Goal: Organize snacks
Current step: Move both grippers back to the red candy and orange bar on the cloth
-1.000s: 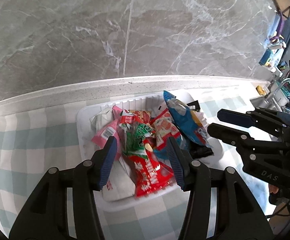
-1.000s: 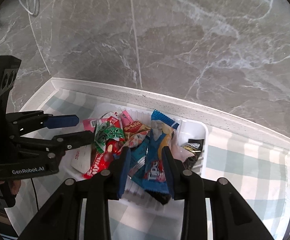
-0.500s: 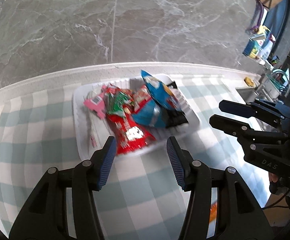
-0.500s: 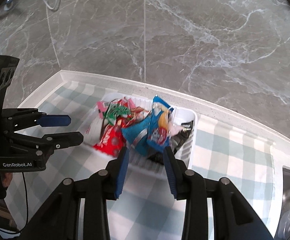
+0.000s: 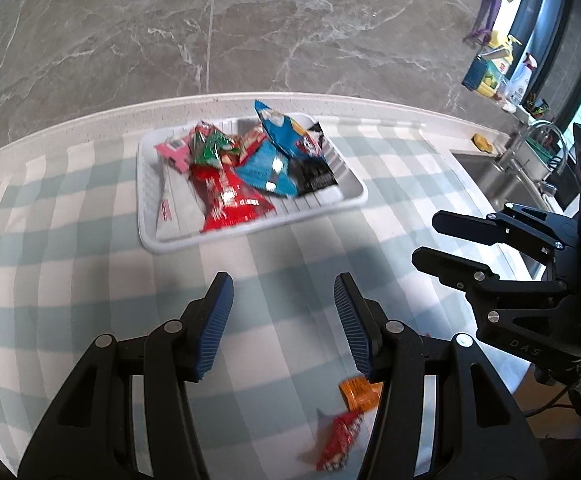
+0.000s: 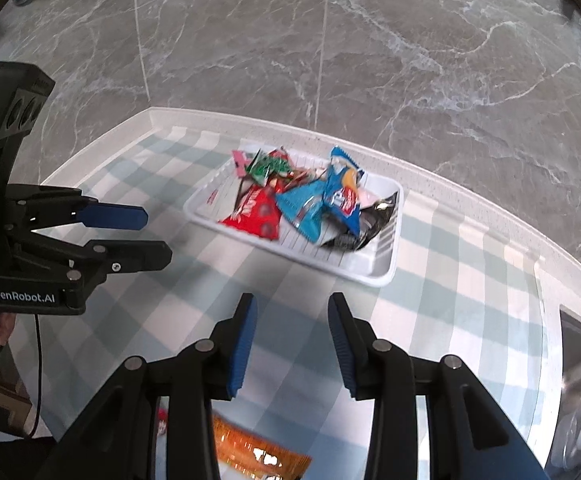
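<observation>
A white tray point(image 5: 354, 200) point(image 6: 386, 268) at the back of the counter holds several snack packs: red point(image 5: 230, 200), blue point(image 5: 274, 128), green point(image 5: 210, 146), pink and black. My left gripper point(image 5: 282, 292) is open and empty, well in front of the tray. My right gripper point(image 6: 290, 312) is open and empty, also in front of the tray. An orange pack point(image 5: 358, 394) point(image 6: 258, 452) and a small red pack point(image 5: 336, 440) lie loose on the cloth near the front edge, partly behind the fingers.
A teal-and-white checked cloth point(image 5: 70, 264) covers the counter, with a grey marble wall point(image 5: 290, 32) behind. A sink with a faucet point(image 5: 546, 136) lies at the right. Bottles and sponges point(image 5: 498, 72) stand on a far ledge.
Both grippers have pulled back from over the tray toward the front of the counter. The tray now looks smaller, and the loose orange and red packs have come into view.
</observation>
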`<control>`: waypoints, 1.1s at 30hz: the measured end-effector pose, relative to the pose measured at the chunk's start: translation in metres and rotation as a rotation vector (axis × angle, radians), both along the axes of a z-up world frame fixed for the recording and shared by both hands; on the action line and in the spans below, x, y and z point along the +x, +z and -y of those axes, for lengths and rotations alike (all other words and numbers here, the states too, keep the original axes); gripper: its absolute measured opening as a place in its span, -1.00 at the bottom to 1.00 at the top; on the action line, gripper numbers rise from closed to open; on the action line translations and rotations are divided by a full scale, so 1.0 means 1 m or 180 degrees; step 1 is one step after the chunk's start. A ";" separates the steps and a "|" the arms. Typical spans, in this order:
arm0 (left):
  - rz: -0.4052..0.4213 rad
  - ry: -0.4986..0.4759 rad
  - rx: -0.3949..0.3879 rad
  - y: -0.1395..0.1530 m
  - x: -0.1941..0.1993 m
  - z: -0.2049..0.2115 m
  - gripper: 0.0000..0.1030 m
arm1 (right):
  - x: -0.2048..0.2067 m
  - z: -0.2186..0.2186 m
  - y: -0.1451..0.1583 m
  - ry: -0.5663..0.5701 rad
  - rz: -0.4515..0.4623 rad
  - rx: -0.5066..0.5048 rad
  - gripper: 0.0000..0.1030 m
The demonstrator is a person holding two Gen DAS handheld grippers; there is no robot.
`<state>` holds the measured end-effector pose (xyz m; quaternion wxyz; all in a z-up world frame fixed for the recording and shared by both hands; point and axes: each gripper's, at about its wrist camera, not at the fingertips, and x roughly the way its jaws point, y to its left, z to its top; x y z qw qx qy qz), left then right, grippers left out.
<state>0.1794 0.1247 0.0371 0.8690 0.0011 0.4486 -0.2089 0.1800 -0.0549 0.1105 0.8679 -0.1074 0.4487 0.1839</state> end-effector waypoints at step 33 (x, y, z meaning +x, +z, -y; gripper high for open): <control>-0.0409 -0.0435 0.0182 -0.065 -0.115 0.017 0.01 | -0.089 0.018 -0.069 0.0654 -0.0527 -0.0096 -0.13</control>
